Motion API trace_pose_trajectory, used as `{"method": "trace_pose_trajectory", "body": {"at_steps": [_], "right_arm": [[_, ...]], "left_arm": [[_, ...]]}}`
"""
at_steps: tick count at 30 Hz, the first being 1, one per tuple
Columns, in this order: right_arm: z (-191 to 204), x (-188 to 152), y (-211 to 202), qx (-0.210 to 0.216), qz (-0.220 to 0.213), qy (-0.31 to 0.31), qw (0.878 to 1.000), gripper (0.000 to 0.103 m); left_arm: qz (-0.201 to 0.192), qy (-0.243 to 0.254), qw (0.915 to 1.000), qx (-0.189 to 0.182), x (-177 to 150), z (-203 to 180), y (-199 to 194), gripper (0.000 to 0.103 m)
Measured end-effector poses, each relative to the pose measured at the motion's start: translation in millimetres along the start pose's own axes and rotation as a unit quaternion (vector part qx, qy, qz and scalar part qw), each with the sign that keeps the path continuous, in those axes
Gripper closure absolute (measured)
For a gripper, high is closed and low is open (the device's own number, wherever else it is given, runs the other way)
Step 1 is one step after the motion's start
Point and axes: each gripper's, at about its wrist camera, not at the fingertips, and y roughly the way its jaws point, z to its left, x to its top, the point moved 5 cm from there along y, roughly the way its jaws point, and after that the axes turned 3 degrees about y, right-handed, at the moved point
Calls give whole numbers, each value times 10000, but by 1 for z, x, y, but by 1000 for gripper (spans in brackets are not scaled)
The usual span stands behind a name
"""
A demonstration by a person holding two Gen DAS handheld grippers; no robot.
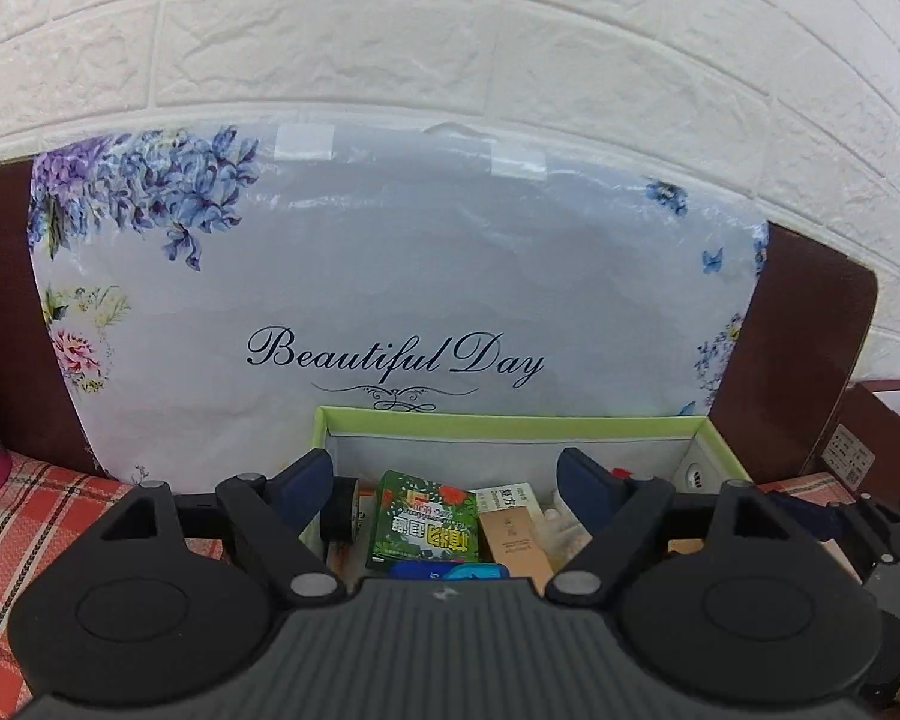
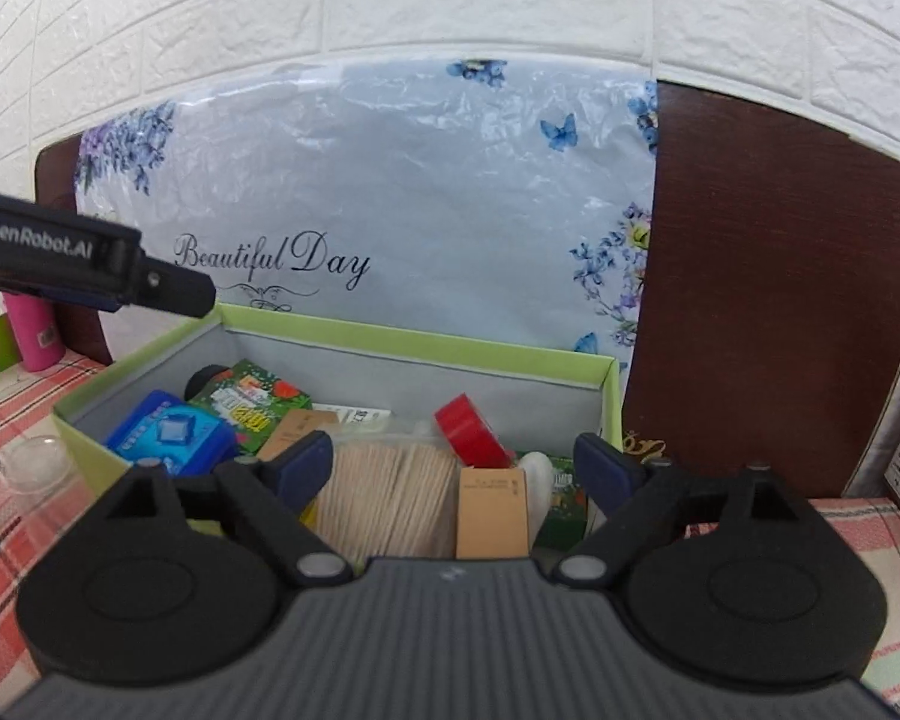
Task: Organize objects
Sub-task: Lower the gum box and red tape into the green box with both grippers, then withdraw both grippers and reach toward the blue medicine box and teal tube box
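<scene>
2 wrist views, close, sharing green-rimmed box [image 1: 510, 427]

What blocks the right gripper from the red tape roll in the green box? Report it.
Nothing visible does. The right gripper is open and empty above the green box, and the red tape roll lies exposed on top, just beyond a bundle of wooden sticks and beside a tan carton.

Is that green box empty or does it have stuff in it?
Not empty. The green box holds a red tape roll, a blue pack, toothpicks and small cartons.
</scene>
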Motion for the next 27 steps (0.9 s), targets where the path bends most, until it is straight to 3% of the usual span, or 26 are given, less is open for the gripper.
{"method": "trace_pose_trajectory", "body": {"at_steps": [6, 12, 19, 27], "right_arm": [[-1, 6, -56, 22, -350, 350, 9988, 6], [-8, -17, -113, 117, -400, 732, 9964, 4], [-9, -68, -154, 250, -32, 1118, 9934, 4], [-8, -111, -165, 201, 469, 1051, 9932, 3]], "left_arm": [[-61, 88, 9999, 28, -4, -14, -47, 17], [104, -9, 9999, 33, -37, -23, -88, 16], [585, -335, 9975, -209, -95, -38, -107, 16], [1086, -554, 9925, -10, -139, -34, -107, 16]]}}
